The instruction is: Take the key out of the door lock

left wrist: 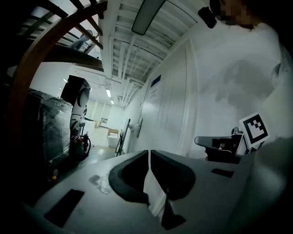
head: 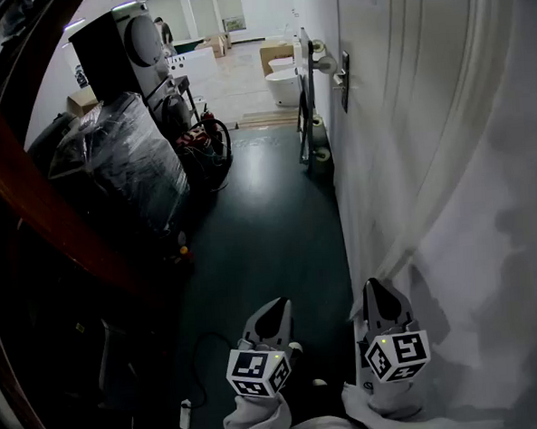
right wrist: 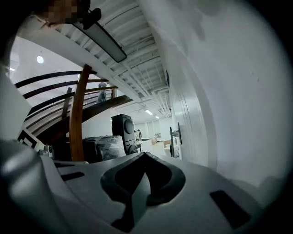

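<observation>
At six o'clock, the left gripper (head: 276,306) and right gripper (head: 378,288) both have their jaws pressed together, empty. Far off at one o'clock sits the door lock (head: 343,79); its key is too small to see. Reaching it with closed jaws would likely bump the key, not grasp it.

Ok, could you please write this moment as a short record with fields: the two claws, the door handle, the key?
left claw: shut, nothing between its jaws
right claw: shut, empty
position: both held low beside the white wall
door handle: far ahead on that wall, untouched
key: too small to make out
left side: plastic-wrapped load on the dark floor
</observation>
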A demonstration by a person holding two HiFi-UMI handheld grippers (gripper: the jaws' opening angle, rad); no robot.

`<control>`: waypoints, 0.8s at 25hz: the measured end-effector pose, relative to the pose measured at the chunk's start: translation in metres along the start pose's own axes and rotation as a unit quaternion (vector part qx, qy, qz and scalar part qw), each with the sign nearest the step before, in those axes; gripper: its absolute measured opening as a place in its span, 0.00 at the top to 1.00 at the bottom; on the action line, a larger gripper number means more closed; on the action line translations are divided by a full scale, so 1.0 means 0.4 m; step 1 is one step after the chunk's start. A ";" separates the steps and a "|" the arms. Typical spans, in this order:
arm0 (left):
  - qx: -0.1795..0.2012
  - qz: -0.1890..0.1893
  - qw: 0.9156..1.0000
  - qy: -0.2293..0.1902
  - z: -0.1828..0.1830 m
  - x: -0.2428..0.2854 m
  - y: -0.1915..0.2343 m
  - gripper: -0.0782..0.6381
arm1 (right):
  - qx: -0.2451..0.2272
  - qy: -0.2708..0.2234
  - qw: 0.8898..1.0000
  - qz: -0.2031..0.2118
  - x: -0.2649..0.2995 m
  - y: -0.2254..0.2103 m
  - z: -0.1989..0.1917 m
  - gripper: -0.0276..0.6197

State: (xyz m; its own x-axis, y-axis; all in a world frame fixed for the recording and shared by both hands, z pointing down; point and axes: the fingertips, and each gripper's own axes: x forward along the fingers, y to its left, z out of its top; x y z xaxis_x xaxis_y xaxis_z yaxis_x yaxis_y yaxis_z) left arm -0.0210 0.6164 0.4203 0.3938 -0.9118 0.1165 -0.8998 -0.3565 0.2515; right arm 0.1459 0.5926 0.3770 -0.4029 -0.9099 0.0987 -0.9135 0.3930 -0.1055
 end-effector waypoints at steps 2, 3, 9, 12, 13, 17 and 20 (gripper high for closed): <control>0.001 -0.002 1.000 0.001 -0.001 -0.001 -0.002 0.86 | -0.005 0.001 1.000 0.006 0.002 0.011 -0.002 0.88; 0.001 -0.002 1.000 0.001 -0.002 -0.001 -0.002 0.86 | -0.006 0.002 1.000 0.007 0.003 0.014 -0.003 0.88; -0.001 0.001 1.000 0.006 -0.008 0.022 0.004 0.86 | 0.001 0.010 1.000 0.006 0.020 0.002 -0.017 0.88; -0.002 0.000 1.000 0.008 -0.009 0.044 0.013 0.86 | 0.002 0.012 1.000 0.005 0.039 -0.008 -0.022 0.88; -0.002 0.000 1.000 0.008 -0.007 0.055 0.017 0.86 | 0.002 0.013 1.000 0.004 0.049 -0.014 -0.022 0.88; -0.004 -0.002 1.000 0.007 0.011 0.103 0.051 0.86 | 0.005 0.021 1.000 0.002 0.107 -0.031 -0.022 0.88; -0.006 -0.003 1.000 0.004 0.041 0.151 0.085 0.86 | 0.004 0.023 1.000 0.003 0.160 -0.042 -0.009 0.88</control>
State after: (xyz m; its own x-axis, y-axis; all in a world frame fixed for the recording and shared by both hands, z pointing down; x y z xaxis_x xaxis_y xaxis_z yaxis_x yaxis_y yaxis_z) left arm -0.0310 0.5460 0.4200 0.4005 -0.9081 0.1226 -0.8954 -0.3594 0.2629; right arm 0.1351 0.5283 0.3887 -0.4102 -0.9005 0.1442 -0.9108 0.3965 -0.1146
